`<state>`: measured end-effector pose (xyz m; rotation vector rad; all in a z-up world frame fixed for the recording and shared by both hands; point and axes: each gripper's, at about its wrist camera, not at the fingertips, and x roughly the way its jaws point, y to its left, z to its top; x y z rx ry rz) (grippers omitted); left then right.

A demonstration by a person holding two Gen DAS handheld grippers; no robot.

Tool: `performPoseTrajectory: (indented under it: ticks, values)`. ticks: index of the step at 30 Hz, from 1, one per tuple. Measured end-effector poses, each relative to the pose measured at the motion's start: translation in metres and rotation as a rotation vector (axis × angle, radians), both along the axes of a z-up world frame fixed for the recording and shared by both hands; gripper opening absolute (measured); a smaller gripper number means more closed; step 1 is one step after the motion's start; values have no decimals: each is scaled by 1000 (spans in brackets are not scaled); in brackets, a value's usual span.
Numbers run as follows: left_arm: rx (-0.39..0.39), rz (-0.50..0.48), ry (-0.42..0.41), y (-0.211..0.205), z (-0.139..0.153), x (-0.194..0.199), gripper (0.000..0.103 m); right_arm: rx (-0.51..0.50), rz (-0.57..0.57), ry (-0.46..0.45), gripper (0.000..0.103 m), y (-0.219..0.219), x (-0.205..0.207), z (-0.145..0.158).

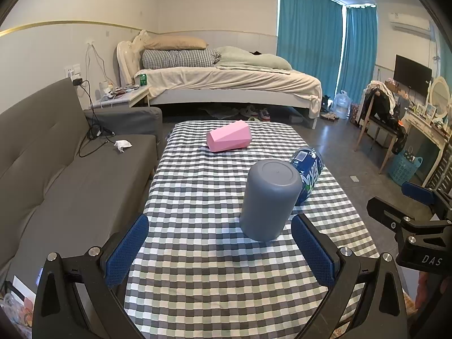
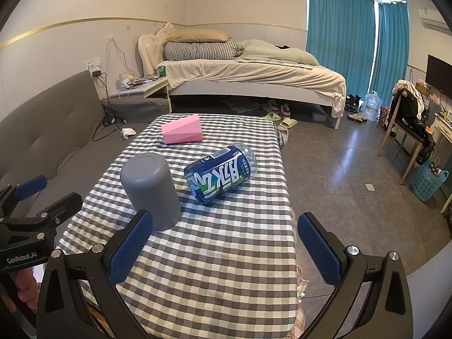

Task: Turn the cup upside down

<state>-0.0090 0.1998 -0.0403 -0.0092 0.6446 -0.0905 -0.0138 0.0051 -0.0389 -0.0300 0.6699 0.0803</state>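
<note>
A: Where is the grey cup (image 1: 269, 199) sitting?
B: Upside down on the checked tablecloth (image 1: 226, 268), touching a bottle (image 1: 309, 173).
A: The 2 grippers?
B: Left gripper (image 1: 219, 251) and right gripper (image 2: 226, 250) are gaping, holding nothing.

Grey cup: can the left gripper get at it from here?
Probably yes: the grey cup stands base-up just ahead of the open left gripper, nothing between; the bottle lies right behind it.

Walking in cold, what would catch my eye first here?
Probably the grey cup standing mouth-down on the checked tablecloth, with a blue-labelled bottle lying on its side just beside it. Farther back lies a pink faceted cup, tipped over. Both open tools, left tool and right tool, hold nothing.
</note>
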Motion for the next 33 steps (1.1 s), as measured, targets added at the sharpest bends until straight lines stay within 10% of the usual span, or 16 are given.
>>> performPoseTrajectory:
  ticks: [33]
  values:
    - [-10, -21, -3, -1, 4, 1, 103, 1, 10, 14, 103, 1, -1, -2]
